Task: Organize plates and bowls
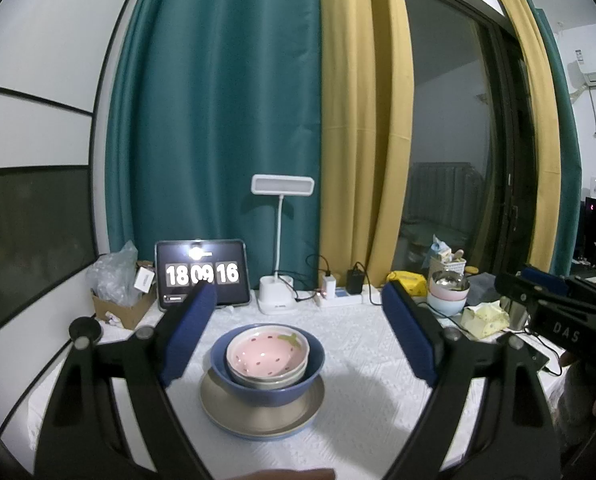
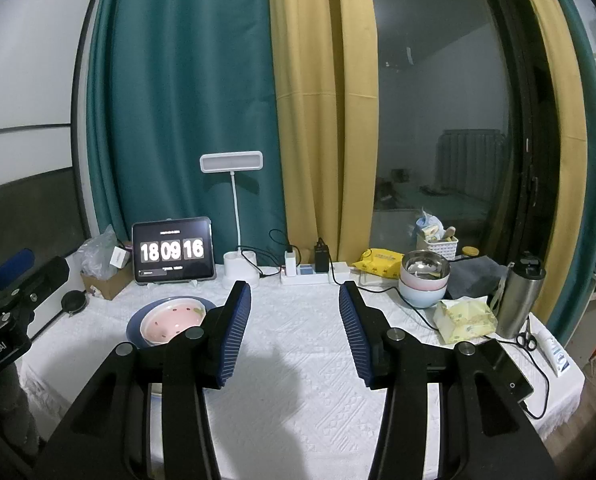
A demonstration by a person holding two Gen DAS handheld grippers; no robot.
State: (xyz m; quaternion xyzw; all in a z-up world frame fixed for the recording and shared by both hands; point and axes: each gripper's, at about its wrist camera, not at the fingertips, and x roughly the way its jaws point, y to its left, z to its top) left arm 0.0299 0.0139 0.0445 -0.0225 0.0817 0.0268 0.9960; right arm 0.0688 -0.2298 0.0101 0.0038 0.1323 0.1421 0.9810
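Left gripper [image 1: 298, 328]: fingers spread wide, nothing between them; held above the table, looking down over the stack.
Right gripper [image 2: 295, 328]: also spread wide and empty; only white tablecloth [image 2: 298, 400] lies between its pads.
Stack: pink strawberry bowl [image 1: 266, 354] nested in a pale bowl, that in a blue bowl [image 1: 266, 390], all on a beige plate [image 1: 257, 416] with a blue plate rim just showing beneath.
Stack vs tongs: centred between the left fingers, a little ahead of the tips; from the right wrist view it sits left of the left pad, partly hidden behind it.
Second pile: steel bowl [image 2: 425, 267] on pink and pale-blue bowls, back right, near a tissue pack [image 2: 464, 318] and a cable.
Stage (judgement): main stack looks finished; the back-right pile may be next.
Doing it well: approach with the right tongs, pinch one rim squarely, lift straight, steer clear of the cable and steel flask [image 2: 520, 296].
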